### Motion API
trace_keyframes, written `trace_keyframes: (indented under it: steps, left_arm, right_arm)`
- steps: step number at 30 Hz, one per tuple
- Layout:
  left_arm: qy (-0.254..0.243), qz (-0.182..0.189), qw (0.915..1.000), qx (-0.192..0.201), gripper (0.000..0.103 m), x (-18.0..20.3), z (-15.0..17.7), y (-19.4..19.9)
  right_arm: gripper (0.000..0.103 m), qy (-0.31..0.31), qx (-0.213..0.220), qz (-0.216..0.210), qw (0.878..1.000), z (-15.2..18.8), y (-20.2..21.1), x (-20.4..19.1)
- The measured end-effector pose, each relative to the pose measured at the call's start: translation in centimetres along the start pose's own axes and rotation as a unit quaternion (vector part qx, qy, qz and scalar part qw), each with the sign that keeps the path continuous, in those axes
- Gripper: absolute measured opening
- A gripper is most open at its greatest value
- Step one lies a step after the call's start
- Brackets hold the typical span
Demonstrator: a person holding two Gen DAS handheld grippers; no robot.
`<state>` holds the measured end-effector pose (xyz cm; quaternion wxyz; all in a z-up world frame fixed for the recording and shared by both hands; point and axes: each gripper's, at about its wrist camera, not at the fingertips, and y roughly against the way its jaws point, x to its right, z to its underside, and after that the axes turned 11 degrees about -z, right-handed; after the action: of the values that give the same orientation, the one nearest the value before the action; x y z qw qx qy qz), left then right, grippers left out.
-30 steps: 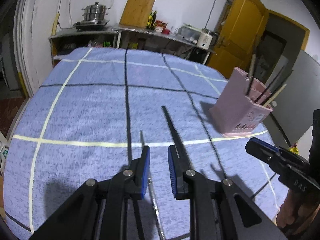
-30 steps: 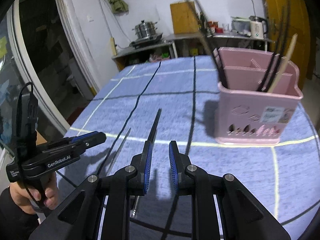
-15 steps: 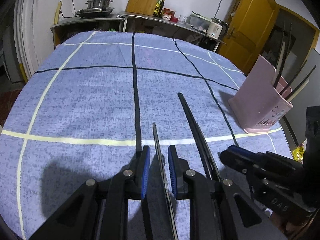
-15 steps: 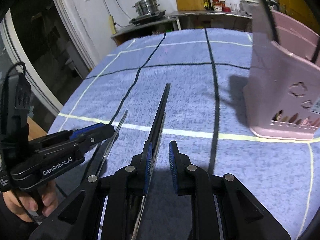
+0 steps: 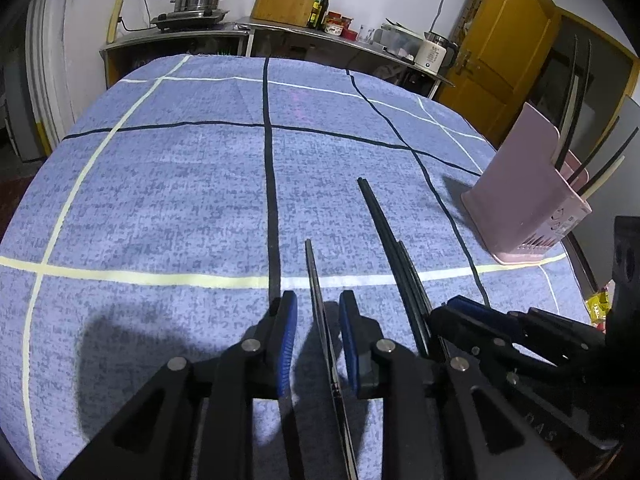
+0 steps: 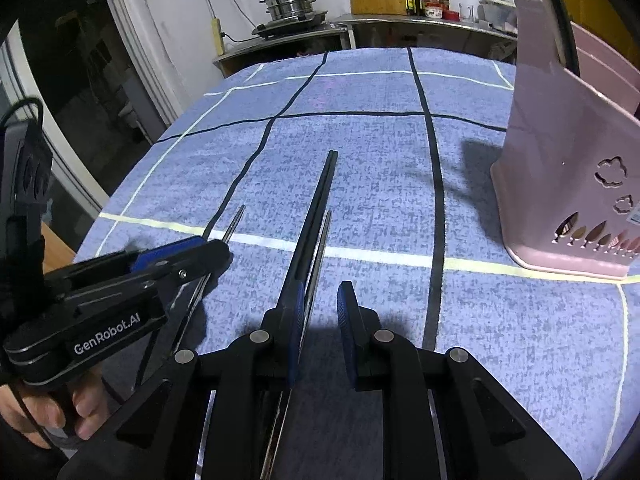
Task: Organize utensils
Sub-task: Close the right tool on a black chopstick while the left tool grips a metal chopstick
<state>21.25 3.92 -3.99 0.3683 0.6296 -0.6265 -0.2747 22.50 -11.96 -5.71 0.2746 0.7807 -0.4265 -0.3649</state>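
A thin metal chopstick lies on the blue cloth between the open fingers of my left gripper; it also shows in the right wrist view. A pair of black chopsticks with a metal one beside it lies between the open fingers of my right gripper; they also show in the left wrist view. A pink utensil holder with several chopsticks stands at the right, also in the right wrist view. Both grippers are low over the cloth, side by side.
The table is covered by a blue cloth with black and pale lines. A counter with a steamer pot, cutting board, bottles and kettle stands behind. A yellow door is at the back right.
Both grippers have moved forward and down over the cloth. The loose chopsticks now lie between their fingers. The holder has come closer in the right wrist view.
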Motion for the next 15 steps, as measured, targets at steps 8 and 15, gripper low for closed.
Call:
trace_keyframes:
  steps: [8, 15]
  left_arm:
    - [-0.012, -0.016, 0.9998, 0.007, 0.023, 0.6, -0.4, -0.4]
    - [-0.014, -0.026, 0.9995, 0.007, 0.018, 0.4, -0.3, -0.4]
  right_arm:
    - [0.014, 0.010, -0.008, 0.019, 1.000, -0.2, -0.3, 0.0]
    - [0.014, 0.004, -0.012, 0.020, 1.000, -1.1, -0.6, 0.3]
